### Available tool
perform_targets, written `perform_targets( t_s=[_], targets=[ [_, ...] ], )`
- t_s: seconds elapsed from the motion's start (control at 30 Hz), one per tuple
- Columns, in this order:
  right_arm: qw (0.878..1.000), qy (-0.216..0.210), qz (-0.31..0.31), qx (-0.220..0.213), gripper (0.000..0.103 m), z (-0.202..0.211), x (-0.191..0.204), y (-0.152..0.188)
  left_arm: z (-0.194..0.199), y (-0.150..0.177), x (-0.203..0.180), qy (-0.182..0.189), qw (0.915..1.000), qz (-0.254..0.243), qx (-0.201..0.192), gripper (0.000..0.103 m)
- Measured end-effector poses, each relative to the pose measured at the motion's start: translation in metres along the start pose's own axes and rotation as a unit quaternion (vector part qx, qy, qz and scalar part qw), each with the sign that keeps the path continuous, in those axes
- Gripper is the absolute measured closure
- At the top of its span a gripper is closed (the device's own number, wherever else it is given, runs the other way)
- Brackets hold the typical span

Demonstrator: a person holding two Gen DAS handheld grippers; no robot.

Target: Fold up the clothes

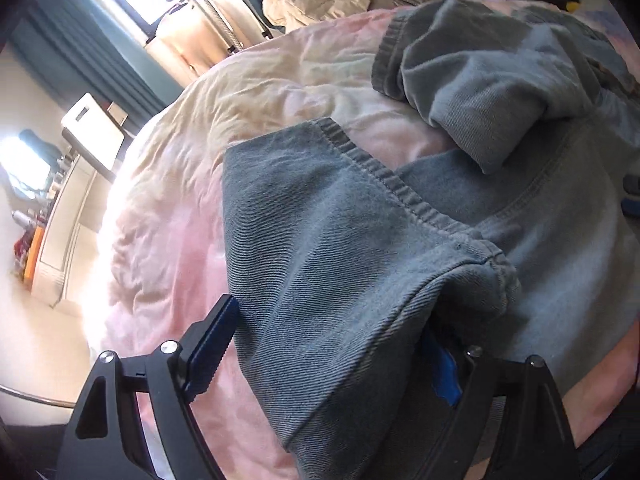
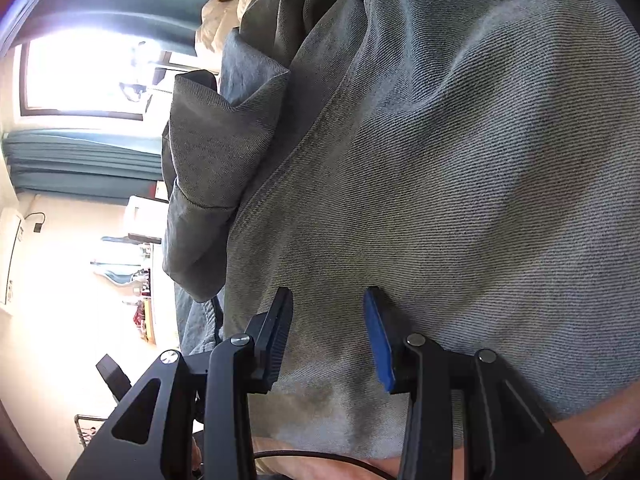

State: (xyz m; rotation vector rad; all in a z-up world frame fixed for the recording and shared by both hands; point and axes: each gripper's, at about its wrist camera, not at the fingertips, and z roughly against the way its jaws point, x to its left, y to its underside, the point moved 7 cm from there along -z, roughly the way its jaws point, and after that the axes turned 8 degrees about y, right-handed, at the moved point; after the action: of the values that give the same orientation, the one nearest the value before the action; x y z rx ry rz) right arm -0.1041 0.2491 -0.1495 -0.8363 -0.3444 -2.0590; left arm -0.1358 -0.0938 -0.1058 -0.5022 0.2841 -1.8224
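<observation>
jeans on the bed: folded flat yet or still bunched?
Still bunched: the jeans drape unevenly over the pink bedding, one leg end crumpled on top.

The faded grey-blue denim jeans [image 1: 328, 248] drape over the left gripper [image 1: 340, 344], burying its blue-padded finger [image 1: 442, 372] almost entirely. Beyond the jeans, small items on the pale shelf [image 1: 60, 216] are washed out by window glare, unreadable.

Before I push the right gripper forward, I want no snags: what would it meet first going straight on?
The jeans. The right gripper points into that grey denim, which fills the view just past its parted fingertips; whether they already touch is unclear.
</observation>
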Motion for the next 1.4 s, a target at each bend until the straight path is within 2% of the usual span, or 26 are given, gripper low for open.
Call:
perform_targets(
  t_s=[0.07, 0.13, 0.17, 0.23, 0.37, 0.43, 0.5, 0.7, 0.77, 0.87, 0.93, 0.97, 1.07, 1.1, 1.17, 1.23, 1.3, 1.33, 1.4],
  targets=[
    [1.0, -0.002, 0.002, -0.001, 0.066, 0.002, -0.003, -0.001, 0.012, 0.0, 0.019, 0.009, 0.9981, 0.057, -0.023, 0.025],
    [1.0, -0.001, 0.001, -0.002, 0.066, 0.002, -0.004, -0.001, 0.025, 0.0, 0.038, 0.017, 0.9923, 0.114, -0.047, 0.041],
    [1.0, 0.0, 0.002, -0.003, 0.066, 0.002, -0.005, -0.002, 0.031, 0.0, 0.049, 0.023, 0.9874, 0.145, -0.058, 0.045],
    [1.0, 0.004, 0.005, -0.005, 0.066, 0.002, -0.005, -0.002, 0.038, 0.009, 0.076, 0.044, 0.9699, 0.228, -0.073, 0.061],
    [1.0, 0.013, 0.013, -0.01, 0.066, 0.002, 0.0, -0.002, 0.03, 0.034, 0.109, 0.08, 0.9332, 0.344, -0.069, 0.074],
    [1.0, 0.015, 0.014, -0.012, 0.066, 0.004, 0.0, -0.002, 0.023, 0.048, 0.122, 0.095, 0.913, 0.392, -0.061, 0.084],
    [1.0, 0.02, 0.016, -0.016, 0.066, 0.006, -0.001, -0.003, 0.016, 0.062, 0.129, 0.097, 0.8953, 0.432, -0.051, 0.084],
    [0.999, 0.033, 0.023, -0.029, 0.066, 0.015, -0.006, -0.005, 0.018, 0.102, 0.153, 0.09, 0.8556, 0.509, -0.034, 0.085],
    [0.999, 0.034, 0.022, -0.032, 0.066, 0.016, -0.005, -0.005, 0.021, 0.115, 0.16, 0.076, 0.8473, 0.525, -0.032, 0.085],
    [0.998, 0.033, 0.02, -0.041, 0.066, 0.024, -0.008, -0.006, 0.028, 0.13, 0.165, 0.078, 0.838, 0.539, -0.032, 0.088],
    [0.998, 0.03, 0.021, -0.053, 0.066, 0.03, -0.008, -0.007, 0.035, 0.135, 0.163, 0.089, 0.8377, 0.538, -0.034, 0.088],
    [0.998, 0.029, 0.022, -0.059, 0.066, 0.034, -0.007, -0.007, 0.039, 0.135, 0.162, 0.09, 0.8401, 0.534, -0.036, 0.088],
    [0.996, 0.022, 0.023, -0.083, 0.066, 0.05, -0.008, -0.011, 0.06, 0.126, 0.154, 0.092, 0.8544, 0.507, -0.068, 0.088],
    [0.995, 0.021, 0.023, -0.094, 0.066, 0.058, -0.01, -0.014, 0.068, 0.122, 0.15, 0.089, 0.8613, 0.493, -0.082, 0.088],
    [0.992, 0.023, 0.023, -0.119, 0.066, 0.079, -0.017, -0.019, 0.087, 0.109, 0.135, 0.077, 0.883, 0.45, -0.11, 0.088],
    [0.989, 0.029, 0.008, -0.146, 0.066, 0.102, -0.026, -0.028, 0.098, 0.094, 0.116, 0.087, 0.8993, 0.408, -0.131, 0.088],
    [0.984, 0.037, -0.012, -0.173, 0.066, 0.126, -0.036, -0.039, 0.106, 0.08, 0.096, 0.087, 0.9127, 0.371, -0.147, 0.086],
    [0.981, 0.041, -0.021, -0.187, 0.066, 0.138, -0.041, -0.044, 0.108, 0.074, 0.085, 0.088, 0.9186, 0.353, -0.153, 0.082],
    [0.976, 0.033, -0.048, -0.209, 0.066, 0.165, -0.059, -0.053, 0.114, 0.06, 0.062, 0.097, 0.927, 0.324, -0.164, 0.079]
  ],
)
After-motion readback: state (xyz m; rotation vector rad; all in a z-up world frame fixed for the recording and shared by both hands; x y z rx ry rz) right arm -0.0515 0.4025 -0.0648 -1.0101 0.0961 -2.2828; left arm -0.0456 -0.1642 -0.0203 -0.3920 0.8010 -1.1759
